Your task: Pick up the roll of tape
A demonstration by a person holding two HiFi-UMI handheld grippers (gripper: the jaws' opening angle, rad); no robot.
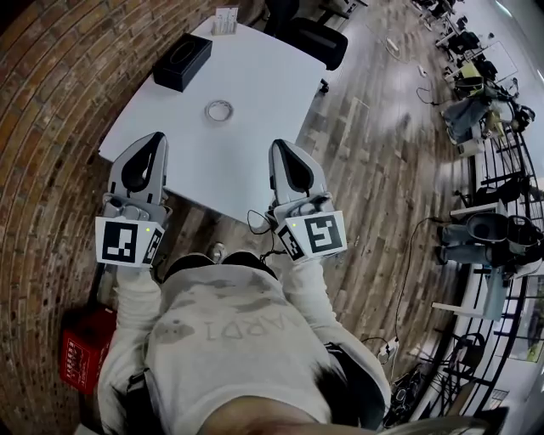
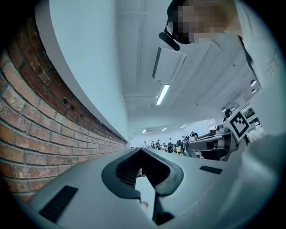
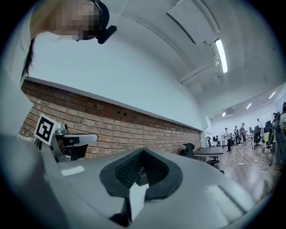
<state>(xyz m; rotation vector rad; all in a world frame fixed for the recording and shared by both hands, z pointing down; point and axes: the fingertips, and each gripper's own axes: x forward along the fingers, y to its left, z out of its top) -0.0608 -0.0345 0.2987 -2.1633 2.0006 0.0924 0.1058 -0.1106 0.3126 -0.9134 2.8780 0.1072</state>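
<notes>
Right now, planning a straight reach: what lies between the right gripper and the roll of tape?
Nothing: the head view shows only bare white table between the right gripper and the roll of tape; the black box sits farther off.

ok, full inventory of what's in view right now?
table: one, white, centre of head view
roll of tape: one, pale and see-through, flat on mid-table
tissue box: one, black, table's far left corner
card stand: one, white, table's far edge
office chair: one, black, beyond the table
crate: one, red, lower left of head view
left gripper: one, grey, shut, empty, over near table edge
right gripper: one, grey, shut, empty, over near table edge
</notes>
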